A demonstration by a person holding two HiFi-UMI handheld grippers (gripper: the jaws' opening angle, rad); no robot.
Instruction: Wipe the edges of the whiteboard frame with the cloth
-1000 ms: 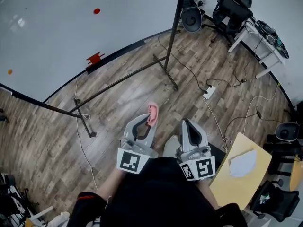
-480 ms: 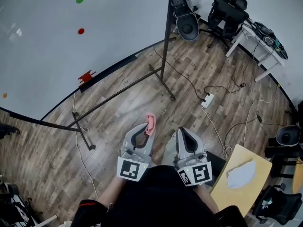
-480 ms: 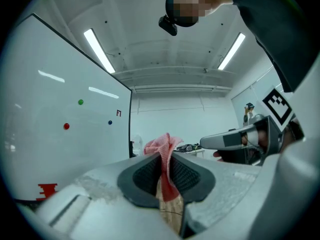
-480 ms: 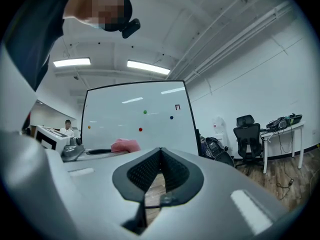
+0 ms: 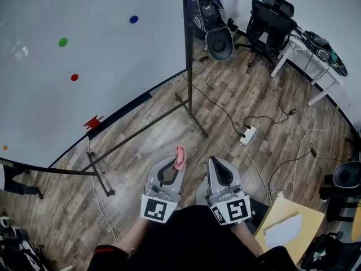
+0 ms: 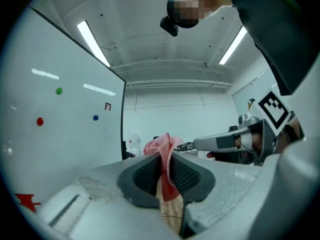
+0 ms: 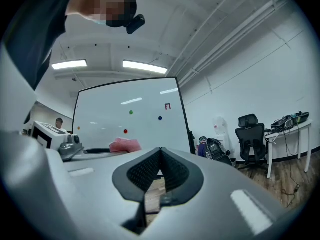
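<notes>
Now, cloth point(image 6: 161, 145): pink, pinched in the left hand-held gripper point(image 5: 176, 164), whose jaws are closed on it; a tuft pokes past the tips.
Right hand-held gripper point(image 5: 216, 165): jaws together, nothing between them.
Whiteboard frame point(image 5: 185, 49): well ahead of both; its dark right edge is nearest.
Technique: probably press the tuft flat on that edge, then slide along it.

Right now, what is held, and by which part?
The left gripper pinches the pink cloth at a bunched fold, a tuft sticking out past its jaws. The right gripper is shut, empty.
</notes>
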